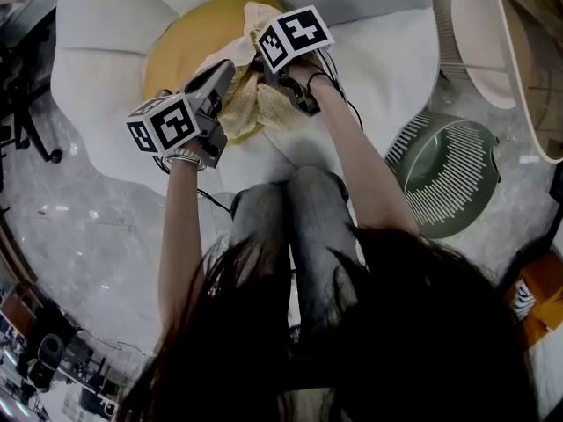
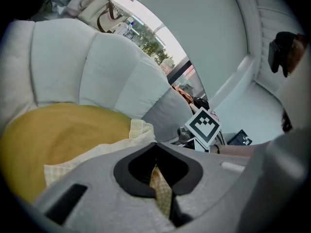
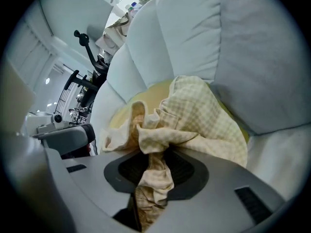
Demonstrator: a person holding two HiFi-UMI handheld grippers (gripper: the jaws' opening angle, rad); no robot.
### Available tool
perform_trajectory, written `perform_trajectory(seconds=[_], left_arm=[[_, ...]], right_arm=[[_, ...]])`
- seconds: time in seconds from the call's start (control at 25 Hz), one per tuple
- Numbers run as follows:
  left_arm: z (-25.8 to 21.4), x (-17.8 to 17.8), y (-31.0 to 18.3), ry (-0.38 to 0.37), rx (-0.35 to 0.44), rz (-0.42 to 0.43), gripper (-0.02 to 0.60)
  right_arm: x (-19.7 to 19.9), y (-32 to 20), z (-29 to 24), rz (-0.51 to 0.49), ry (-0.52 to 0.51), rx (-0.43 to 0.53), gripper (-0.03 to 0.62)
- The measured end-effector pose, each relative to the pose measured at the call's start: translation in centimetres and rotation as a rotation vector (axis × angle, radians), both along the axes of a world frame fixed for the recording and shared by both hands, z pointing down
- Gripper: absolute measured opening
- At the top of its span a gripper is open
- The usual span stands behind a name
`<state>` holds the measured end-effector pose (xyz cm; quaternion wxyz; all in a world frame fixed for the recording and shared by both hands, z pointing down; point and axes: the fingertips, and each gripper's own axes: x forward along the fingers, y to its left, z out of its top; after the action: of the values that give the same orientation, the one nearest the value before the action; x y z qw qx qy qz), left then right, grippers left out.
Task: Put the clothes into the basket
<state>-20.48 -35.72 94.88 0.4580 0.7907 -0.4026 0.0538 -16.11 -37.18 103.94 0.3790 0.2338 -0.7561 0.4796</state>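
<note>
Head view: both grippers are on one checked garment (image 1: 255, 104), bunched on the yellow seat cushion (image 1: 176, 51) of a white chair (image 1: 97, 51). The green basket (image 1: 444, 174) stands on the floor on the person's right, well apart from the chair.

Fingers:
- left gripper (image 1: 224, 73): left gripper view shows its fingers clenched on a thin strip of the cloth (image 2: 163, 193).
- right gripper (image 1: 266, 70): right gripper view shows its fingers clamped on a thick wad of the cloth (image 3: 153, 178), the rest spilling forward over the cushion.

Step as I read it: lift, then carry to the basket. To do it well:
- The left bite looks thin, so I'd let the right side take the load and lift both evenly, or that edge may slip out.
- Raise until the loose part is off the cushion before swinging right, otherwise it drags across the chair.
- Keep the two grips close together so the cloth hangs as one bundle that fits the basket mouth.
- Let go only when the bundle is low inside the rim.

Hard to make out:
- The basket's inside; can't tell if anything is in it.
- How much cloth lies under the grippers, and whether other clothes are on the chair.
- A white slatted thing (image 1: 475, 33) at top right is cut off by the frame; can't say what it is.
- The person's hair (image 1: 378, 341) blocks the lower part of the head view.
</note>
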Motion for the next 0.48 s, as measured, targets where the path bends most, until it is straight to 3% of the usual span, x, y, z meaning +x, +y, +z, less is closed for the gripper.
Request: perform_trajectory(seconds=[0.12,0.48], left_arm=[[-0.4,-0.1,0.1,-0.005,0.000,-0.005,0.011],[-3.2,-0.4,1.3,-0.002,-0.023,-0.018,0.011]], right_arm=[[-0.1,0.0,-0.4,0.006,-0.009,0.005,0.083],[0.5,0.2,-4.1,0.115,-0.085,0.000,0.054]])
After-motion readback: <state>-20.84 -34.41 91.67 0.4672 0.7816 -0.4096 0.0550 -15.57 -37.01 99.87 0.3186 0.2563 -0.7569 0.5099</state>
